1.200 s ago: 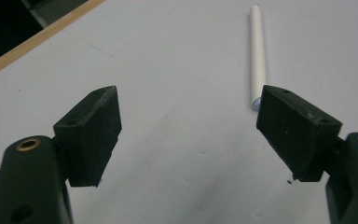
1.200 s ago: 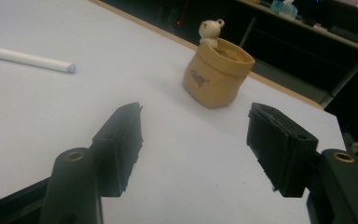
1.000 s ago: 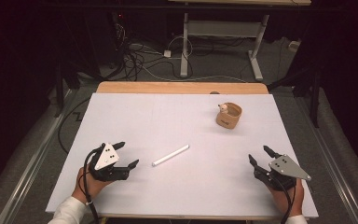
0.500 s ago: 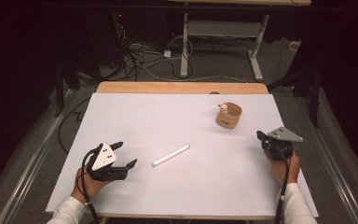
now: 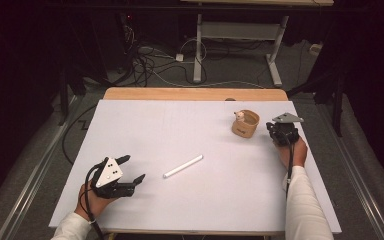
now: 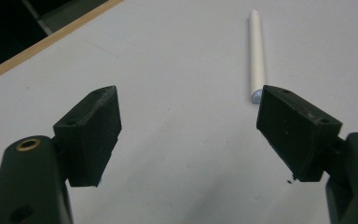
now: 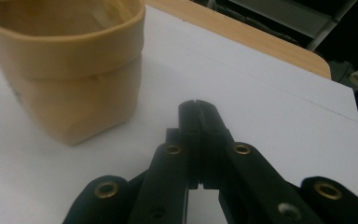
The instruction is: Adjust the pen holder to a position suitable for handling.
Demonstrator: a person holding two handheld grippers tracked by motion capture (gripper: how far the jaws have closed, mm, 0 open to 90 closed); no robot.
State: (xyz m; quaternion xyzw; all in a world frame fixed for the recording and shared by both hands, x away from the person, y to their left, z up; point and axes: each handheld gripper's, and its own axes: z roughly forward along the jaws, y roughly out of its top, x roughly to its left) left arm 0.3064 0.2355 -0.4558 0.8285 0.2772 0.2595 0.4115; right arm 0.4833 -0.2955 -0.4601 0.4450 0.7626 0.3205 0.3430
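A white tube [image 5: 183, 166] lies flat near the middle of the white table top [image 5: 190, 125]. My left gripper [image 5: 132, 168] rests at the front left with its jaws wide open and nothing between them. In the left gripper view the tube [image 6: 256, 56] lies just past the right jaw of that gripper [image 6: 186, 98]. A tan soft-walled cup [image 5: 245, 125] stands at the back right with a small pale thing [image 5: 239, 116] inside. My right gripper [image 5: 276, 128] is just right of the cup, apart from it. In the right gripper view its jaws [image 7: 197, 106] are shut on nothing, with the cup [image 7: 70, 70] close at the left.
The wooden table edge [image 5: 195, 93] shows beyond the white top. Behind it on the floor are cables [image 5: 145, 60] and the legs of a desk frame [image 5: 198, 45]. A metal rail [image 5: 30, 175] runs along the left side.
My right gripper has moved from the front right corner away from the person to beside the cup, and its jaws went from open to shut. The left gripper and the tube have stayed put.
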